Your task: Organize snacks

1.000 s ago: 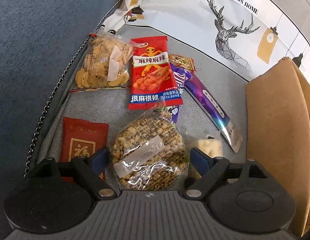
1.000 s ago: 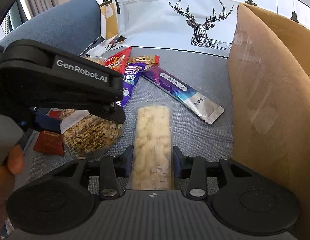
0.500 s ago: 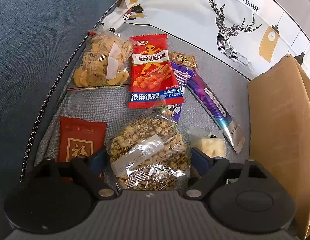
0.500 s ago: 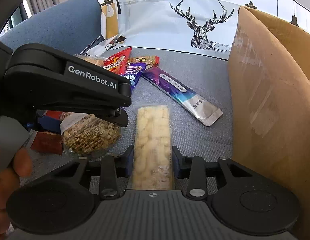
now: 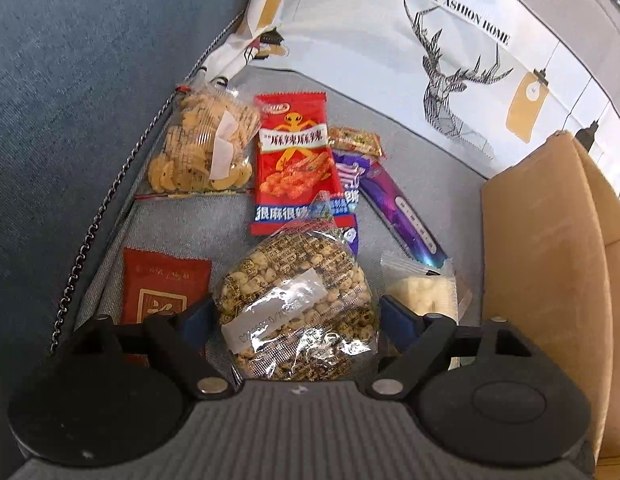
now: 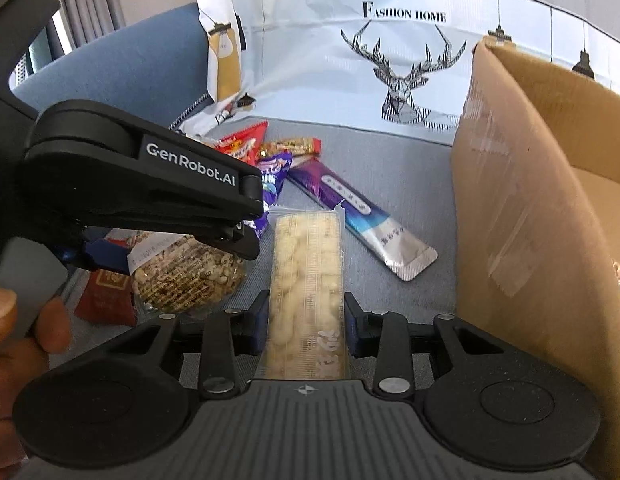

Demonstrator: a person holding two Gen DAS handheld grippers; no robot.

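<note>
Grey sofa cushion [image 5: 213, 224] carries our snacks. Our left gripper [image 5: 295, 318] clasps the round nut bag [image 5: 293, 312]; our right gripper [image 6: 305, 314] pinches the long cracker bar [image 6: 305, 276], lengthwise between fingers, cardboard box [image 6: 522, 216] just right.

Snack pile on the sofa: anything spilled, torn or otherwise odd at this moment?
Nothing stands out. The packets look sealed and lie loosely overlapping beside the cardboard box. The left gripper holds the round puffed-grain pack, and the right gripper holds the long pale bar, both squarely.
</note>
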